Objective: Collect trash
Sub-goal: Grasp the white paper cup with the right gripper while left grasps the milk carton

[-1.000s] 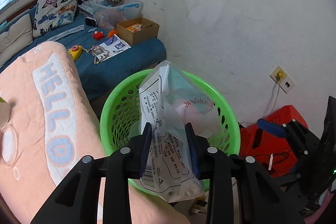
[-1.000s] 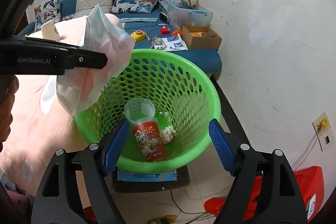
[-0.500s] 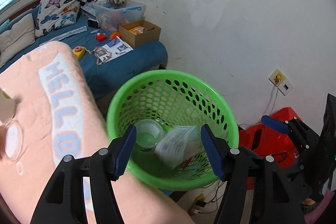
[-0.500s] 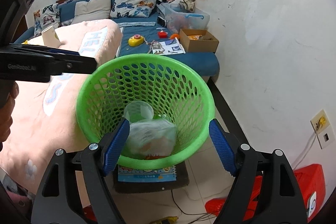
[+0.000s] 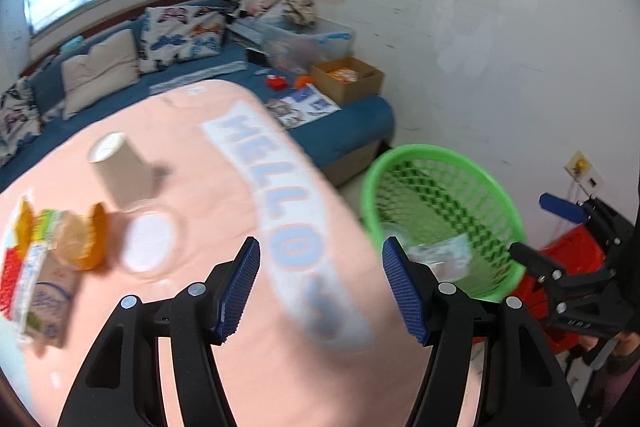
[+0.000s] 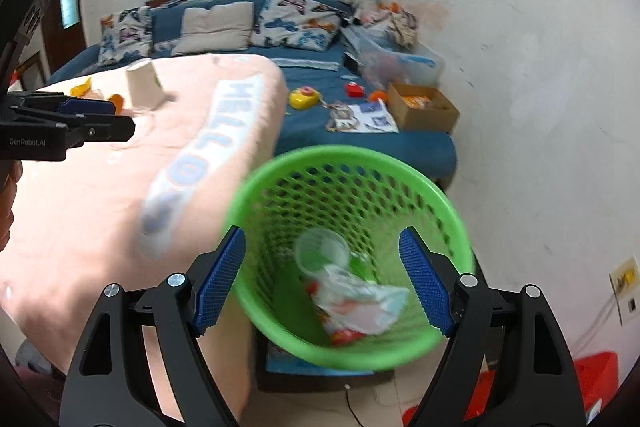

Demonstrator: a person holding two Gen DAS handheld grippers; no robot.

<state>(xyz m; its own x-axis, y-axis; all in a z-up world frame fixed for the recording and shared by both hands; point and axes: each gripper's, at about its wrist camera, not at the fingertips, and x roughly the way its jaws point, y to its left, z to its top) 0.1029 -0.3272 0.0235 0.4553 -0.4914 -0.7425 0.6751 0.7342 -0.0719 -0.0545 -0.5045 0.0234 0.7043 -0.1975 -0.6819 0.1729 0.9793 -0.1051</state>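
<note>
A green mesh basket (image 6: 448, 215) stands beside the pink bed; it also shows in the left wrist view (image 5: 480, 183). Inside lie a plastic bag (image 6: 360, 303) and a clear cup (image 6: 320, 251). My left gripper (image 5: 320, 287) is open and empty over the pink blanket (image 5: 248, 367). On the blanket lie a paper cup (image 5: 120, 171), a clear lid (image 5: 148, 243), an orange wrapper (image 5: 80, 239) and a snack packet (image 5: 40, 291). My right gripper (image 6: 324, 279) is open and empty above the basket.
A blue couch (image 6: 372, 143) with pillows, toys, papers, a cardboard box (image 6: 424, 107) and a plastic bin (image 6: 396, 59) runs along the back wall. A red object (image 5: 568, 251) sits on the floor near the wall socket (image 5: 582, 169).
My left gripper opened and dropped the plastic bag into the basket, then swung left over the blanket toward the trash there. My right gripper stayed open above the basket.
</note>
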